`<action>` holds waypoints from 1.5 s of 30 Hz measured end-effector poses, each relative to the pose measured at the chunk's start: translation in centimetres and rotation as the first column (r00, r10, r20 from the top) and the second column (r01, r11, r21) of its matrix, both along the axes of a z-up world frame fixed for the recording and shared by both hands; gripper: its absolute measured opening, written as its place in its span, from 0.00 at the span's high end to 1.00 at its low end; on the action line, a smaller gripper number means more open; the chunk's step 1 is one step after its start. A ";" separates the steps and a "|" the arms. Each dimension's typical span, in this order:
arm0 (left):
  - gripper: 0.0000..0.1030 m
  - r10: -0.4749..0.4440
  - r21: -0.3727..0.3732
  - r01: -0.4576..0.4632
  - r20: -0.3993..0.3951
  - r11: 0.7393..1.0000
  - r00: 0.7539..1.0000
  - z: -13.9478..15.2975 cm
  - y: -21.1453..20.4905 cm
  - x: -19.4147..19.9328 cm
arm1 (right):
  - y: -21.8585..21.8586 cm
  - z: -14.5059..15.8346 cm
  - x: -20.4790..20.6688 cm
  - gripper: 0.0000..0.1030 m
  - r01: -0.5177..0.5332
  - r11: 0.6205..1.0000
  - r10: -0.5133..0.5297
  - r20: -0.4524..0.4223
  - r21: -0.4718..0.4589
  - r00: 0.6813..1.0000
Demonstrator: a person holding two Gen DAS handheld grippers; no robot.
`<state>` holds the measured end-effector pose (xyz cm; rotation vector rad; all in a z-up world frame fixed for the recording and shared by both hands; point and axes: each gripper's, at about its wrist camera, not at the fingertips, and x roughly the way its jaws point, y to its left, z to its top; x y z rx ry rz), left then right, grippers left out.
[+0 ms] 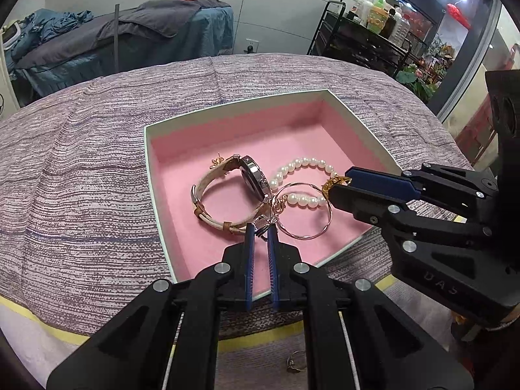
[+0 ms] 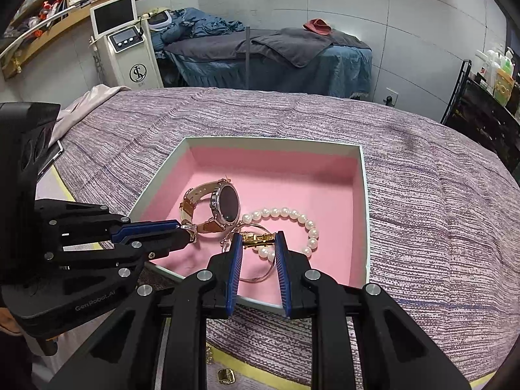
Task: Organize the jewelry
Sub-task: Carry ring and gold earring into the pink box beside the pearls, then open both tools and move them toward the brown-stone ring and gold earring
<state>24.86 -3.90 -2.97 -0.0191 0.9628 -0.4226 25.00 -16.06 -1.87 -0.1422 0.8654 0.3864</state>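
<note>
A pink-lined box (image 1: 148, 143) (image 2: 362, 175) sits on the purple cloth. Inside lie a watch with a pale strap (image 1: 250, 175) (image 2: 226, 206), a pearl bracelet (image 1: 304, 164) (image 2: 286, 212) and a thin rose-gold hoop (image 1: 304, 234) (image 2: 256, 278). My left gripper (image 1: 262, 227) (image 2: 188, 232) is shut on a small silver ring or charm (image 1: 261, 224) beside the watch strap. My right gripper (image 2: 259, 239) (image 1: 336, 183) is shut on the gold clasp (image 2: 258, 239) of the pearl bracelet, inside the box.
A small ring (image 1: 294, 362) lies on the pale cloth below the yellow tape. A gold piece (image 2: 226, 375) lies near the front edge. A massage bed (image 2: 276, 55), a white machine (image 2: 126, 42) and a cart of bottles (image 1: 367, 26) stand behind.
</note>
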 end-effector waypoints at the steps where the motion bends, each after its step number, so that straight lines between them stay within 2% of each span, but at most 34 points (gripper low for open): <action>1: 0.92 -0.002 0.005 0.002 0.000 1.000 1.000 0.0 -0.1 0.1 | 0.0 -0.2 0.1 0.81 -0.001 1.000 0.001 -0.005 -0.003 1.000; 6: 0.92 -0.008 0.013 0.008 -0.002 1.000 1.000 -0.1 -0.5 0.5 | 0.1 -0.9 0.5 0.81 0.013 1.000 -0.013 -0.018 -0.012 1.000; 13: 0.92 0.019 0.021 -0.020 0.047 1.000 0.999 0.6 0.0 -0.1 | -0.1 -0.9 0.2 0.80 0.014 1.000 -0.014 -0.004 -0.009 1.000; 16: 0.91 0.042 0.034 -0.045 0.084 0.998 0.996 1.4 0.8 -1.0 | -0.3 -0.4 0.0 0.75 0.017 1.000 -0.017 0.015 -0.004 1.000; 18: 0.82 0.063 0.038 -0.067 0.114 0.997 0.992 1.9 1.3 -1.8 | -0.6 0.2 -0.5 0.67 0.025 1.000 -0.025 0.036 0.007 0.999; 20: 0.44 0.089 0.042 -0.096 0.145 0.995 0.985 2.3 2.0 -2.8 | -1.0 0.7 -1.0 0.60 0.040 0.999 -0.041 0.049 0.014 0.998; 22: 0.29 0.114 0.053 -0.127 0.191 0.991 0.975 2.7 2.5 -3.9 | -1.5 1.1 -1.5 0.53 0.059 0.998 -0.060 0.054 0.027 0.997; 24: 0.28 0.123 0.072 -0.141 0.216 0.987 0.969 2.8 2.6 -4.9 | -1.9 1.4 -2.2 0.47 0.076 0.996 -0.079 0.058 0.040 0.995; 28: 0.15 0.145 0.068 -0.167 0.246 0.984 0.958 2.9 3.3 -6.8 | -2.4 1.5 -3.8 0.39 0.090 0.995 -0.092 0.069 0.032 0.993; 34: 0.12 0.162 0.063 -0.183 0.250 0.981 0.955 2.2 3.7 -9.3 | -3.6 1.1 -6.2 0.36 0.104 0.994 -0.105 0.071 0.022 0.992; 45: 0.12 0.163 0.050 -0.175 0.195 0.983 0.967 -0.4 3.4 -12.1 | -4.7 -0.8 -9.2 0.34 0.102 0.995 -0.102 0.038 0.007 0.994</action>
